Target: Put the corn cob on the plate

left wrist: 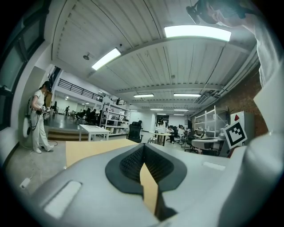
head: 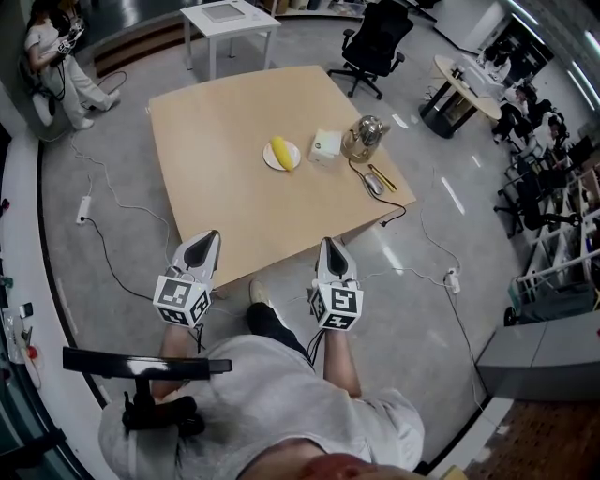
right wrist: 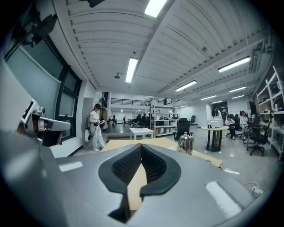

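A yellow corn cob (head: 282,153) lies on a small white plate (head: 268,160) near the middle of the tan table (head: 216,141). Both grippers hang at the table's near edge, well short of the plate. The left gripper (head: 213,235) (left wrist: 143,146) is shut, its dark pads meeting at the tips with nothing between them. The right gripper (head: 330,243) (right wrist: 141,146) is likewise shut and empty. From both gripper views the cob and plate are hidden behind the jaws; only the tabletop (right wrist: 116,144) shows past them.
Right of the plate stand a white box (head: 325,148) and a metal kettle (head: 364,139) (right wrist: 185,142), with a mouse (head: 374,184) and yellow pen (head: 382,177) nearer. A black office chair (head: 375,45) and white side table (head: 230,19) stand beyond. A person (head: 56,56) stands far left.
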Demonstrator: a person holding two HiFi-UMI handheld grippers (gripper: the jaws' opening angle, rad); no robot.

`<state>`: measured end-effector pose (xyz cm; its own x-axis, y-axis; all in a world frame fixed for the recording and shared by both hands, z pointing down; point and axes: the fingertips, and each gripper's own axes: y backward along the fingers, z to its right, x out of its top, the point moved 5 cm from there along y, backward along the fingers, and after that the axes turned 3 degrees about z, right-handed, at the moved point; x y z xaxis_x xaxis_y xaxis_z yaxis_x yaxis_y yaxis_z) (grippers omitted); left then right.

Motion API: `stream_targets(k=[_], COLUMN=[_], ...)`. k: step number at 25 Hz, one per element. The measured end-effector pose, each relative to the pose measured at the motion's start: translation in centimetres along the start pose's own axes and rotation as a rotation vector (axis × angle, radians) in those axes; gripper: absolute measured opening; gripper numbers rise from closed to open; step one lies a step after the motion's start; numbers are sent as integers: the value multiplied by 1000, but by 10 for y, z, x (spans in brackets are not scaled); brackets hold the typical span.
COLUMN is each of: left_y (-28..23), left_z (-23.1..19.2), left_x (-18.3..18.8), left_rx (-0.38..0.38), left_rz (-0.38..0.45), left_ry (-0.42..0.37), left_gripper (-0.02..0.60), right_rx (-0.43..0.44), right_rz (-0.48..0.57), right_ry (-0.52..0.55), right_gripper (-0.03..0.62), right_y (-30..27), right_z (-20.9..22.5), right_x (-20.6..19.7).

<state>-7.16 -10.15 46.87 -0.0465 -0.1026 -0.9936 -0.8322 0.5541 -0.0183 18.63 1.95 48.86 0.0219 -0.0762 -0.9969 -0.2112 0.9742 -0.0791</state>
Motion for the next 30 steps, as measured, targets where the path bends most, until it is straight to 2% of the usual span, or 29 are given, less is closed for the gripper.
stream_targets(k=[11, 30], left_y=[6, 1], left_z=[6, 13], left_x=[0, 0], left_rx=[-14, -17], left_rz=[3, -7], left_ry=[-13, -26], left_gripper=[20, 20], right_rx=[-8, 14], right_rz=[-22, -14], right_ry=[-36, -54], right_gripper=[6, 6], right_y=[29, 24], right_z=[4, 8], right_x=[-25, -25])
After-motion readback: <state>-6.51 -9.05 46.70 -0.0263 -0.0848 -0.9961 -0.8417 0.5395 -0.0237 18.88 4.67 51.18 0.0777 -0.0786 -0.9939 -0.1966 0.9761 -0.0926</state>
